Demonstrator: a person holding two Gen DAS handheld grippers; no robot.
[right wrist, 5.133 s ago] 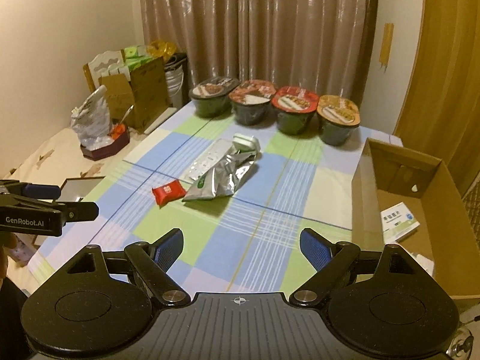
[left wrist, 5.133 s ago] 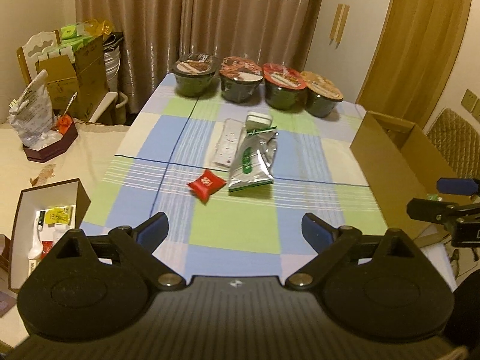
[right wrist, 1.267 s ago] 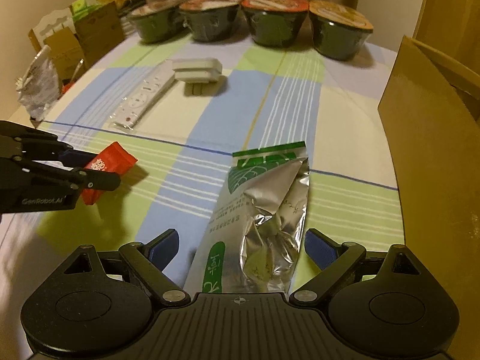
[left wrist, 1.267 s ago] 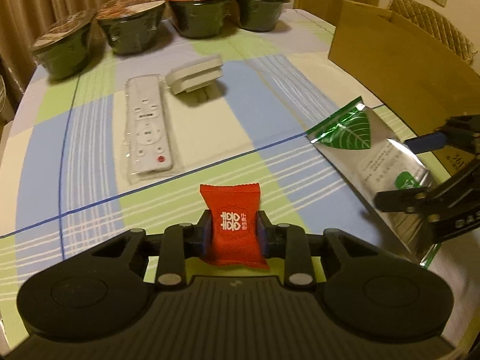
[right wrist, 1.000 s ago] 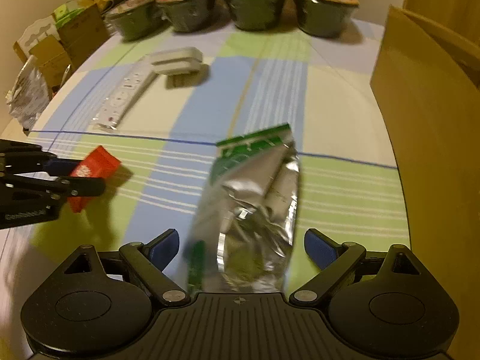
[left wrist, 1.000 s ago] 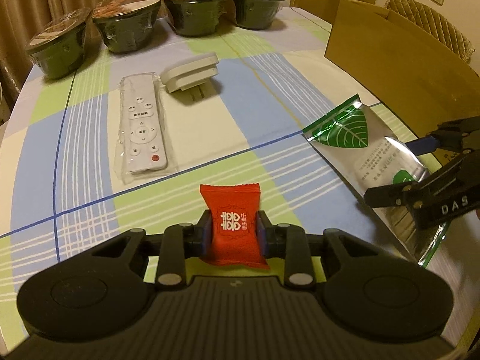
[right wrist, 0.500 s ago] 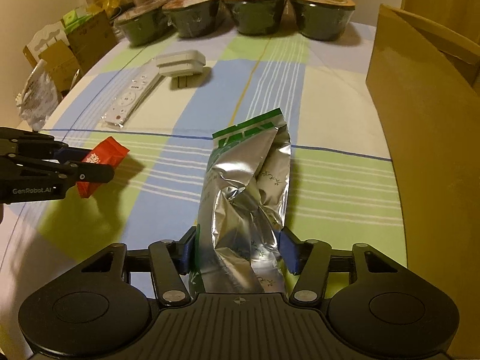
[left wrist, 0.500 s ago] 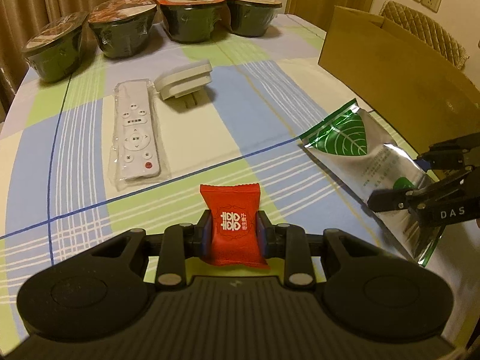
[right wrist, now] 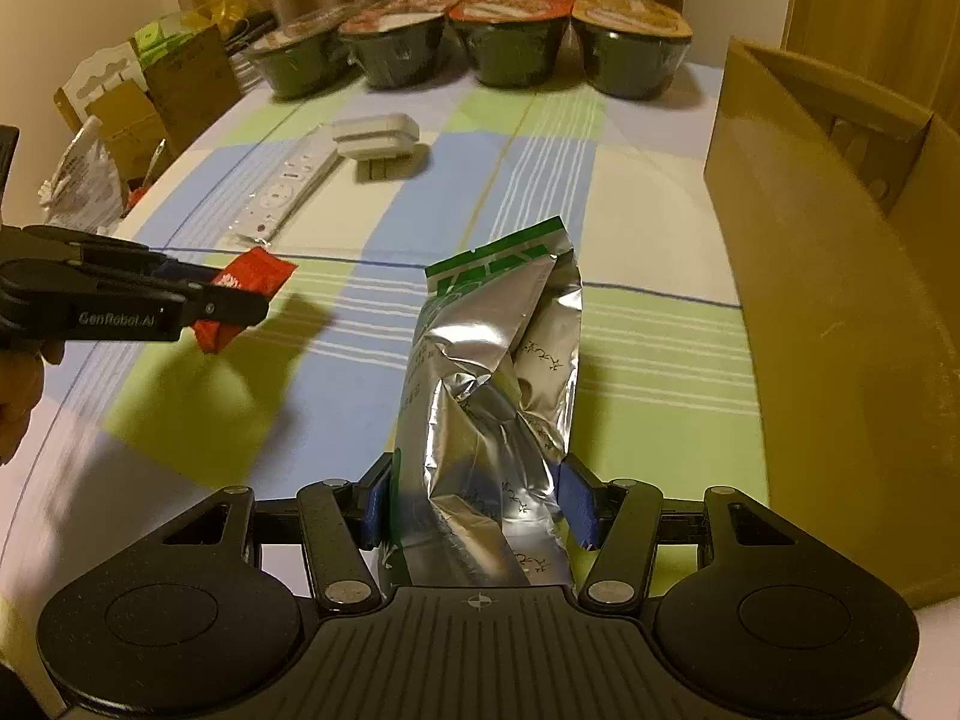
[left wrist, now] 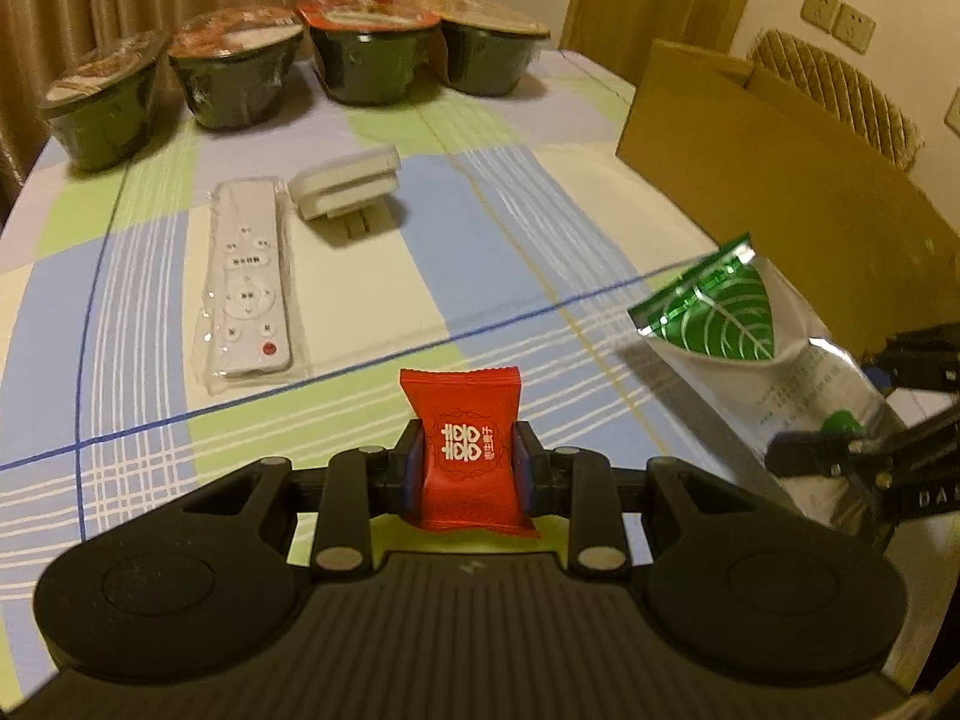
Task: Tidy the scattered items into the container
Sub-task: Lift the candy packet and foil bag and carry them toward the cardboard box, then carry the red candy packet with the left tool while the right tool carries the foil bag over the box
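My left gripper [left wrist: 468, 468] is shut on a small red candy packet [left wrist: 465, 450] and holds it above the checked tablecloth. From the right wrist view the same packet [right wrist: 249, 288] hangs in the left gripper [right wrist: 240, 303] at mid left. My right gripper [right wrist: 480, 504] is shut on a silver foil pouch with a green top [right wrist: 498, 372], lifted off the table. In the left wrist view that pouch [left wrist: 756, 348] sits at the right. The open cardboard box [right wrist: 840, 276] stands just right of the pouch. A white remote in plastic wrap [left wrist: 246, 288] and a white plug adapter [left wrist: 348, 186] lie on the table.
Several sealed instant noodle bowls [left wrist: 366, 54] line the far edge of the table [left wrist: 510, 228]. Boxes and bags [right wrist: 144, 84] stand on the floor beyond the table's left edge. A padded chair back [left wrist: 840, 90] rises behind the cardboard box. A hand [right wrist: 18, 396] holds the left gripper.
My right gripper closed on the foil pouch and raised it off the cloth. The left gripper kept its hold on the red packet and rose slightly.
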